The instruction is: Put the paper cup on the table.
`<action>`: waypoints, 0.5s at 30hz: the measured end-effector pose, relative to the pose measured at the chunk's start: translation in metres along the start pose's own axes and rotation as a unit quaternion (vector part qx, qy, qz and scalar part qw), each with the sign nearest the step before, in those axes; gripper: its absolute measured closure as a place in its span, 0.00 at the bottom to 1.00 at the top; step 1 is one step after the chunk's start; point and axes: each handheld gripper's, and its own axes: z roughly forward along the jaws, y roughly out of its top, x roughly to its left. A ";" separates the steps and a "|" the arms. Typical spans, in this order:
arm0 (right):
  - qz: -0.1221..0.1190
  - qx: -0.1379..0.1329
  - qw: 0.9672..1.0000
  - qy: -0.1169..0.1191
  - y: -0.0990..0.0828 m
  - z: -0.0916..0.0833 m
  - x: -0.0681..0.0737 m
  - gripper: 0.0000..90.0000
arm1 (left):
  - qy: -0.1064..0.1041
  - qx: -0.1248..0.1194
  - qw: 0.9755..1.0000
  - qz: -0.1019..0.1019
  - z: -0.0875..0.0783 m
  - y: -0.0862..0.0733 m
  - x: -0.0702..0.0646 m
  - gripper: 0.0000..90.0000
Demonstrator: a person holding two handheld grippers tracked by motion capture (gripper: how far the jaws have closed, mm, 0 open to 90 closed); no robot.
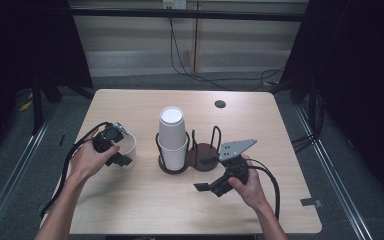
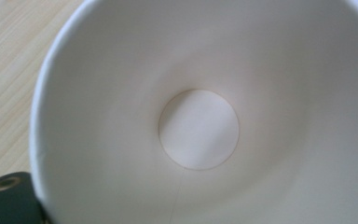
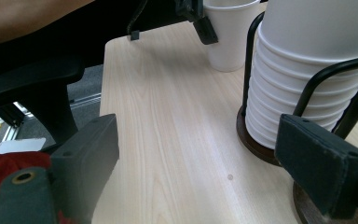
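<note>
1. Nearest to the person, the right gripper (image 1: 215, 184) is held low over the front part of the desk (image 1: 145, 210). Its two black jaws stand wide apart with nothing between them, only bare wood.
2. In the right gripper view the jaws point along the desk toward the stack of cups and the single cup behind it.
3. A little farther, at the left side, the left gripper (image 1: 122, 159) is at the single paper cup (image 1: 128, 148). One jaw is outside the cup wall; the other I cannot see. If the jaws press on the wall, I cannot tell.
4. The cup stands upright on the desk, its opening points up and its long axis is vertical. The left gripper view looks straight down into it, to the round bottom (image 2: 198, 129).
5. The cup is left of the cup holder and near to it, but apart.
6. In the middle, the stack of cups (image 1: 172, 137) sits upside down in the left ring of the holder (image 1: 200, 155), bottom up, long axis vertical.
7. The right ring has the dark base bare.
8. Farthest, a small dark hole (image 1: 220, 104) is in the desk.
</note>
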 end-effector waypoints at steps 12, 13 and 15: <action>0.002 -0.002 1.000 -0.002 -0.001 -0.002 0.000 0.15 | 0.001 -0.030 1.000 0.003 -0.008 -0.019 0.001 0.17; 0.003 -0.003 1.000 -0.002 -0.001 -0.002 -0.001 0.15 | -0.001 -0.032 0.999 0.002 -0.009 -0.020 0.000 0.17; 0.004 -0.005 1.000 -0.006 -0.002 -0.002 -0.001 0.15 | 0.008 -0.038 0.999 0.004 -0.013 -0.021 -0.001 0.17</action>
